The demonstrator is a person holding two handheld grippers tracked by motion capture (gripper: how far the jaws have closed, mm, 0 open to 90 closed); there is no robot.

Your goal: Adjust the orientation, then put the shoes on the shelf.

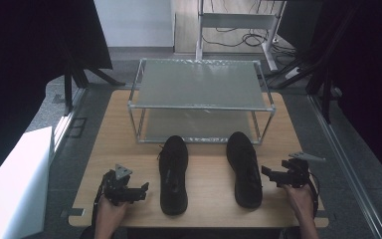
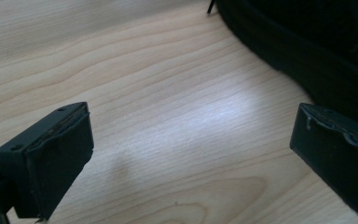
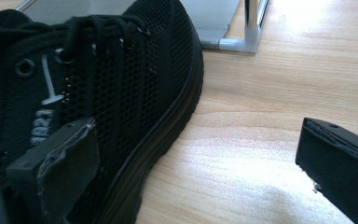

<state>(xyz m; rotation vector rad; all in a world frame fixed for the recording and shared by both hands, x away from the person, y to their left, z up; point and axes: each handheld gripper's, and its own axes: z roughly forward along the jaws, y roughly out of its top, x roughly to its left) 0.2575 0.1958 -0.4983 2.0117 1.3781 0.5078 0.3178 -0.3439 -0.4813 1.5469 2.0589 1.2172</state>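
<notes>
Two black mesh lace-up shoes lie side by side on the wooden table (image 1: 209, 186), toes toward the rack. My left gripper (image 1: 142, 189) rests left of the left shoe (image 1: 173, 174) and stands open. In the left gripper view, bare wood lies between the jaws of that gripper (image 2: 196, 140), and the left shoe's sole edge (image 2: 307, 51) fills the upper right. My right gripper (image 1: 267, 172) sits just right of the right shoe (image 1: 244, 169), open too. In the right gripper view (image 3: 200, 149), one jaw stands against the right shoe's side (image 3: 107, 79) and the other over wood.
A two-tier metal rack (image 1: 199, 82) with grey shelves stands at the table's far side, just beyond the shoe toes; its corner post (image 3: 251, 28) is in the right gripper view. A white box (image 1: 15, 184) sits off the table at the left. Cables and stands lie on the floor behind.
</notes>
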